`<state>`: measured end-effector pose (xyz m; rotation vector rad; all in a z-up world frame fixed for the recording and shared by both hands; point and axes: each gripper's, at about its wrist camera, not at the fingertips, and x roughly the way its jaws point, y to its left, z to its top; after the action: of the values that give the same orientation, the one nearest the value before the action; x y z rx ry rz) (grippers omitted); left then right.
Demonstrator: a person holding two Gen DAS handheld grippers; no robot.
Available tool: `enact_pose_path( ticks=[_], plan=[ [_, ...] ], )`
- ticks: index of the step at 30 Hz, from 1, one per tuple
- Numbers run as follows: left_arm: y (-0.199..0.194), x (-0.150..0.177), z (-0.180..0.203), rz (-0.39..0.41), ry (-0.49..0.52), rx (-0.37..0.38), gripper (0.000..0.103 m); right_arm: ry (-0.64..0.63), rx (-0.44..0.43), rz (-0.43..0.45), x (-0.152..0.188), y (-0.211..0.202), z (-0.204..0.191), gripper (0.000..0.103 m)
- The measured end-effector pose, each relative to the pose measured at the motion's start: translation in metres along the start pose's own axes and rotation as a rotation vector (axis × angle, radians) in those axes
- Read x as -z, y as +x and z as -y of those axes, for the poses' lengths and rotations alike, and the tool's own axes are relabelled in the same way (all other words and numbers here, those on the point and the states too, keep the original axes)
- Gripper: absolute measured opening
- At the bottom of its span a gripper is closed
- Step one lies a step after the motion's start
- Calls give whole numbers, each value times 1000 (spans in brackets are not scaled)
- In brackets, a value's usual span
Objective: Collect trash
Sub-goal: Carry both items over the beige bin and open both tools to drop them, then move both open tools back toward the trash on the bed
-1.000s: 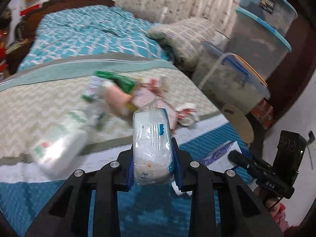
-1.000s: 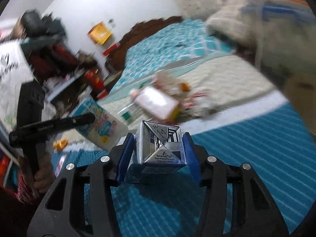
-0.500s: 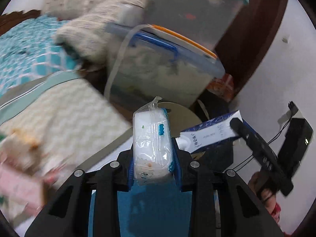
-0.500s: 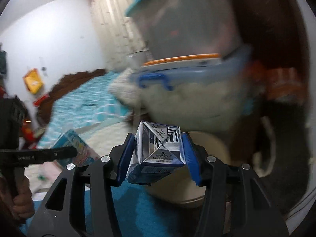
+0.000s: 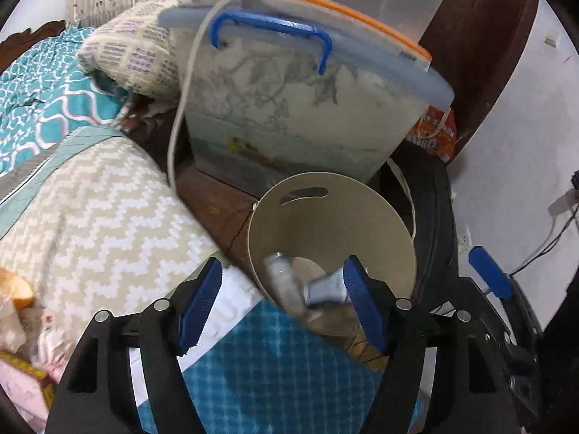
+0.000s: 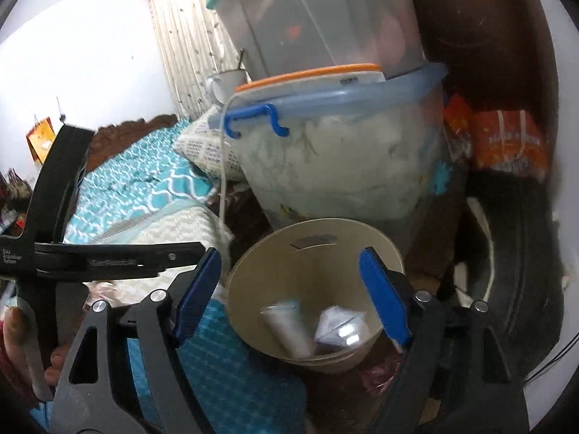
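Clearance is tight: we find the beige bin (image 6: pixel 315 289) hemmed by the bed (image 5: pixel 90 217) edge on one side, a lidded storage tub (image 5: pixel 296 108) behind and a black tyre (image 6: pixel 514 253) beyond. Both grippers, left (image 5: pixel 282 302) and right (image 6: pixel 289 296), hang over its rim with fingers spread and empty. Half a second ago each pinched an item; now the plastic packet (image 6: pixel 286 325) and carton (image 6: pixel 340 329) lie inside the bin.

Both jaws now spread, wrapped packet (image 6: pixel 286 329) and carton (image 6: pixel 340 329) dropped into bin (image 6: pixel 307 231)
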<state>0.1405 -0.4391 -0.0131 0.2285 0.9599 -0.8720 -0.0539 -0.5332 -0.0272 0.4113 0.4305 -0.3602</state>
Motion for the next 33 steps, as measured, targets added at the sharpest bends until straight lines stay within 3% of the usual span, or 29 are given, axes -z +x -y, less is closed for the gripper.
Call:
enact_pose_path(
  ticks=[4,11,24,33],
  plan=[
    [-51,27,-17,78,1,-15,66,35,-64,-13,10,-15,-21,79],
    [-123,95,-50,155,-8,-199,68,46,-205,-89,44,-31,-84,79],
    [-221,188,-139,211,-232,-439,68,-101,-409,-195,83,-63,-218,79],
    [-268,231,-173,257,-357,-500,68,-177,-462,-238,96,-86,-261,79]
  ],
)
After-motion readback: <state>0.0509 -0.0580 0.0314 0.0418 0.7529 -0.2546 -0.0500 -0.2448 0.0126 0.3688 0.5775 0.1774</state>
